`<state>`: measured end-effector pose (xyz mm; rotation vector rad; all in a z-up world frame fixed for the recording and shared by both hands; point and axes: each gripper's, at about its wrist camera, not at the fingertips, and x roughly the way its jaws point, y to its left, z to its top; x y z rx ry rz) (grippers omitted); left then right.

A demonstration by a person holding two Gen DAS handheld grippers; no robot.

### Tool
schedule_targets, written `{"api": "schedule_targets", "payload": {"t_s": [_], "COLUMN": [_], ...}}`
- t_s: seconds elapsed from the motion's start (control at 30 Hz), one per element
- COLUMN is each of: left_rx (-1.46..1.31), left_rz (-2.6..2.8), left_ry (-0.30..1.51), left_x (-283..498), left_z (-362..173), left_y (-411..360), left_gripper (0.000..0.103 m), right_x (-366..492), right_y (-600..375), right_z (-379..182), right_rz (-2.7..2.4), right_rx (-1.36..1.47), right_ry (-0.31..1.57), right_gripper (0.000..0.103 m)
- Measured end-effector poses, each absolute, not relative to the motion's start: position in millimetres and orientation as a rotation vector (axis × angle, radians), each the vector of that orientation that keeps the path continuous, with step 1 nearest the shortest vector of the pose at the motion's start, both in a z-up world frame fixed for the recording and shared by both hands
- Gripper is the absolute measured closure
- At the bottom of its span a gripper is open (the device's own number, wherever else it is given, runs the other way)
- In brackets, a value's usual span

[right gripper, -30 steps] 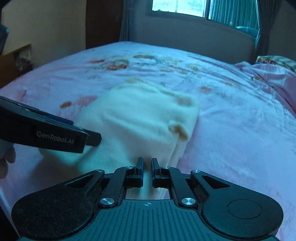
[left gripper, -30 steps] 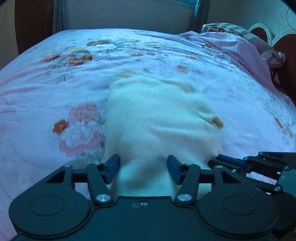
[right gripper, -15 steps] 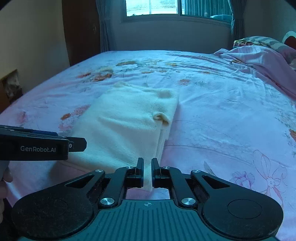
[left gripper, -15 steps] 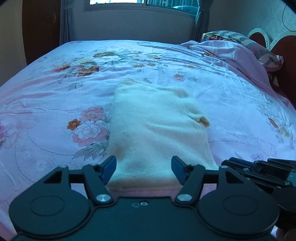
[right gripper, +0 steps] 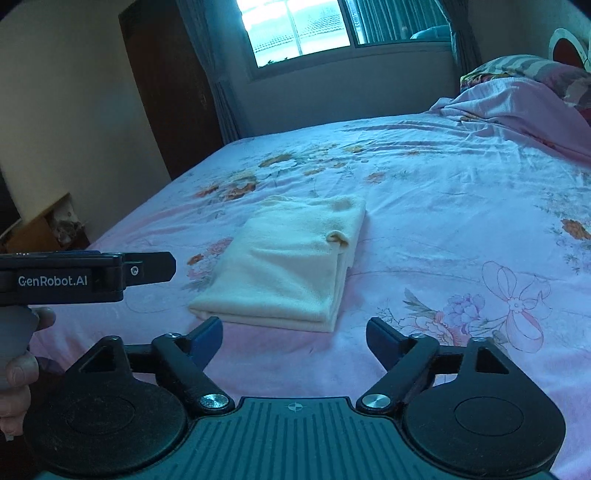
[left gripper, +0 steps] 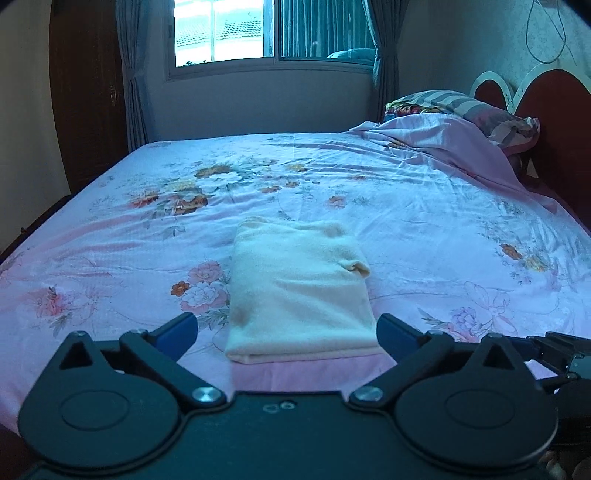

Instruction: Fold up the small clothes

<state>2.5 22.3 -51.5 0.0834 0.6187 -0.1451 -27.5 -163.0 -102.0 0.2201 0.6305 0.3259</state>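
The cream garment (left gripper: 297, 286) lies folded into a neat rectangle on my pink floral bedsheet (left gripper: 424, 229), and I'll place everything else from it. Beyond it, the sheet runs flat to the window (left gripper: 225, 31) and its curtains (left gripper: 384, 48). Beyond it to the right, a rumpled pink blanket (left gripper: 439, 147) is heaped against a striped pillow (left gripper: 461, 103) by the red headboard (left gripper: 554, 110). To the left past the bed edge stands a dark wooden door (right gripper: 166, 85). Nothing lies between my tools and the cloth.

My left gripper (left gripper: 286, 334) hangs just short of the garment's near edge, fingers spread wide, touching nothing. My right gripper (right gripper: 293, 341) is level with it, also spread wide and empty, apart from the near fold. My left hand (right gripper: 16, 369) wraps the handle at the garment's left.
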Motion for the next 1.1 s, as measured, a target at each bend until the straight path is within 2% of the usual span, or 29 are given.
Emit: {"api": "schedule_targets", "payload": {"t_s": [0.1,0.2,0.47,1.1], "left_rx": [0.073,0.033,-0.018,0.025], "left_rz": [-0.105,-0.084,-0.095,-0.066], "left_ry": [0.585,0.564,0.565,0.576], "left_x": [-20.5,-36.6,-50.5,-55.4], "left_z": [-37.8,-28.8,-10.9,-12.0], "left_y": [23.5,28.9,33.1,13.6], "left_gripper": [0.001,0.001,0.001,0.001], "right_x": [-45.4,-59.3,-92.5,-97.5], "right_y": [-171.6,-178.0,-185.0,-183.9], "right_z": [-87.7,-71.8,-44.0,-12.6], "right_rz": [0.353,0.357,0.359,0.249], "right_rx": [0.256,0.282,0.301,0.197], "right_ry": [0.614,0.596,0.522,0.42], "right_gripper": [0.011,0.001,0.001,0.0]}}
